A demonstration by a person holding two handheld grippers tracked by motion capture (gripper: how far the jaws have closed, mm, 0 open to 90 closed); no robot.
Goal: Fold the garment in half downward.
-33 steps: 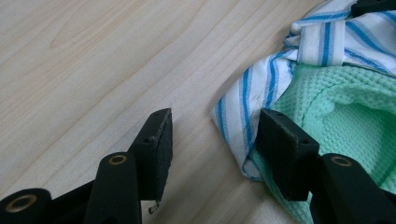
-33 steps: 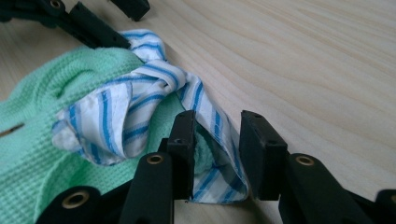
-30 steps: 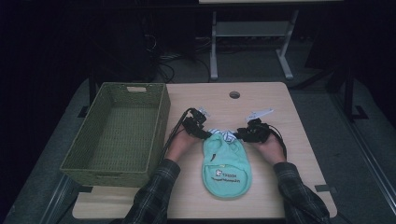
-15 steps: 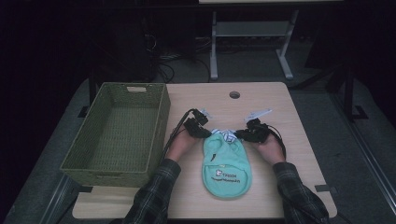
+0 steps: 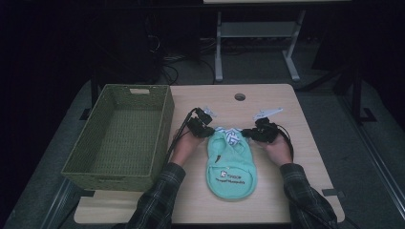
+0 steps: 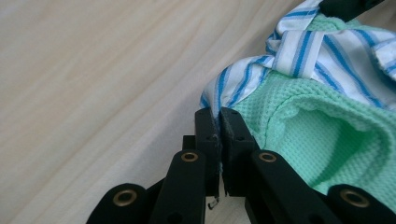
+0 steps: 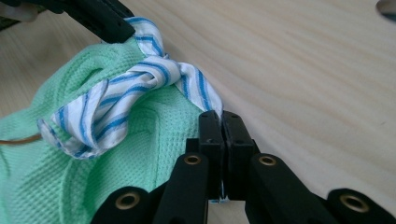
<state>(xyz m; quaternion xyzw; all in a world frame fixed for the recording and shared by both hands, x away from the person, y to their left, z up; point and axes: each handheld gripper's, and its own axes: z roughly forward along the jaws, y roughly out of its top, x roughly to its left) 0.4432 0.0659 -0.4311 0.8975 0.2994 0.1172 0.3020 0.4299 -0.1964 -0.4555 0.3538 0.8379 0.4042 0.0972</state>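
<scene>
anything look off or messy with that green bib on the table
Only its top end: the striped trim of the green bib is twisted and bunched, not flat. The left claw and right claw each pinch a corner. Nothing looks torn or spilled.

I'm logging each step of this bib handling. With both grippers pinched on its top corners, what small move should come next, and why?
Probably lift both together. The left gripper and right gripper are each shut on the bib's striped edge, while the bib lies flat on the table beside the open basket.
</scene>
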